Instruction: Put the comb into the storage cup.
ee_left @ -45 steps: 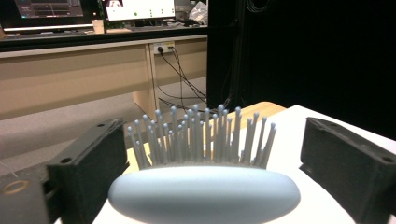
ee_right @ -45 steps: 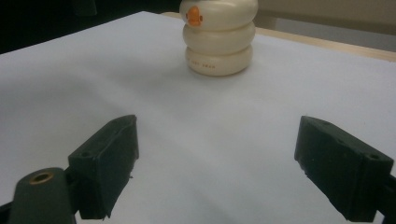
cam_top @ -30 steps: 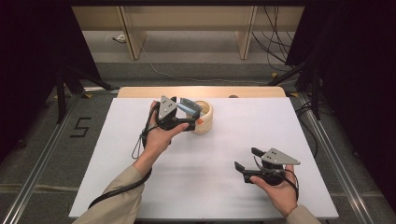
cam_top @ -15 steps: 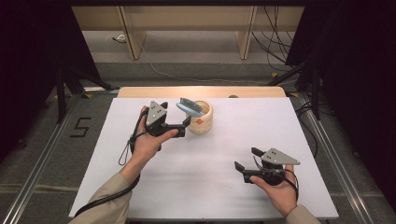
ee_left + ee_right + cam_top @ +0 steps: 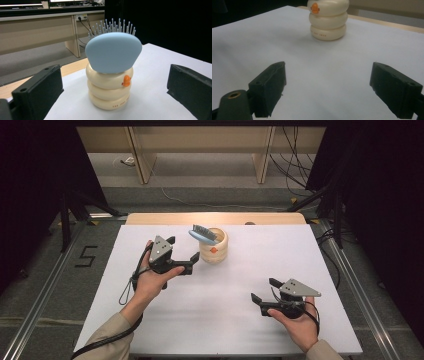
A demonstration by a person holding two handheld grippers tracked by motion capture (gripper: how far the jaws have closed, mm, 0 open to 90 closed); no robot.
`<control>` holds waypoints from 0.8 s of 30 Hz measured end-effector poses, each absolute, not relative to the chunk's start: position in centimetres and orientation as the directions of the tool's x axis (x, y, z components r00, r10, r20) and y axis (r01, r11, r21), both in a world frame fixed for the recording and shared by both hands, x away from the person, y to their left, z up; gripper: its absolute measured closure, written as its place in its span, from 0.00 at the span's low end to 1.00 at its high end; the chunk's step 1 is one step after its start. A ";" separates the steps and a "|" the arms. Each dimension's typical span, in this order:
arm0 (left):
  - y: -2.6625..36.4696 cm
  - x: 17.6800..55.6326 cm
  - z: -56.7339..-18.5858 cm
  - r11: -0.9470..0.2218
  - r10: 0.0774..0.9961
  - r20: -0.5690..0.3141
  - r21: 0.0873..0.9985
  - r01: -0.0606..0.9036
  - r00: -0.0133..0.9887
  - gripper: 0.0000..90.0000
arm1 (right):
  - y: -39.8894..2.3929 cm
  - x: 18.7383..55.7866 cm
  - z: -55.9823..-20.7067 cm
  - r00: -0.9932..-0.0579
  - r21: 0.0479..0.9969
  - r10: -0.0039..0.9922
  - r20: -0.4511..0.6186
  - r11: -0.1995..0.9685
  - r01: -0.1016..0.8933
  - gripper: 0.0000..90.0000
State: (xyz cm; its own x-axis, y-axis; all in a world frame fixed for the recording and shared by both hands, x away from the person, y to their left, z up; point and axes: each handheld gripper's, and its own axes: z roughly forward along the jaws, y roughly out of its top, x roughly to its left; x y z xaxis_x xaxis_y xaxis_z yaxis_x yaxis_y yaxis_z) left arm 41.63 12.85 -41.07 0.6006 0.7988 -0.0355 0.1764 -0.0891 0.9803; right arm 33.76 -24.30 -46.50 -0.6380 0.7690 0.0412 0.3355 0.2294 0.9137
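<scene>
Blue hairbrush (image 5: 203,234) stands head-up in the cream ringed holder (image 5: 214,247) at the table's far middle, its long axis leaning slightly off vertical, bristles facing away from the left gripper (image 5: 184,261). That gripper, jaws spread and empty, sits just beside the holder, brush dead ahead. The right gripper (image 5: 261,291), also spread empty, rests well apart near the front edge; left is nearer.

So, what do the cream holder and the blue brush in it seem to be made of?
The cream holder looks like glossy glazed ceramic or hard plastic: smooth stacked rings with soft highlights and a small orange mark; I cannot tell which. The blue brush looks like matte plastic, with an even, dull back and thin, pale, stiff bristles behind it.
</scene>
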 end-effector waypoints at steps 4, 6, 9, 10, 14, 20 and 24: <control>13.5 41.2 -41.6 -0.097 0.795 -0.036 0.978 0.186 0.605 0.00 | -24.3 33.8 -46.5 -0.636 0.914 0.771 0.046 0.224 0.337 0.16; 13.9 40.9 -41.9 -0.100 0.796 -0.034 0.977 0.188 0.604 0.00 | -24.3 33.8 -46.5 -0.637 0.914 0.770 0.045 0.225 0.337 0.16; 14.2 40.6 -42.2 -0.105 0.798 -0.031 0.976 0.190 0.602 0.00 | -24.3 33.8 -46.5 -0.638 0.914 0.769 0.044 0.227 0.336 0.16; 14.3 40.5 -42.3 -0.105 0.798 -0.032 0.976 0.191 0.601 0.00 | -24.3 33.8 -46.5 -0.638 0.914 0.769 0.044 0.227 0.336 0.16; 14.4 40.2 -42.6 -0.110 0.795 -0.030 0.975 0.193 0.606 0.00 | -24.3 33.8 -46.5 -0.637 0.914 0.770 0.044 0.226 0.336 0.16; 14.5 39.8 -43.1 -0.117 0.792 -0.026 0.974 0.194 0.610 0.00 | -24.3 33.8 -46.5 -0.635 0.915 0.771 0.046 0.224 0.337 0.16; 14.6 39.5 -43.3 -0.117 0.791 -0.025 0.974 0.193 0.611 0.00 | -24.3 33.8 -46.5 -0.635 0.915 0.771 0.046 0.223 0.337 0.16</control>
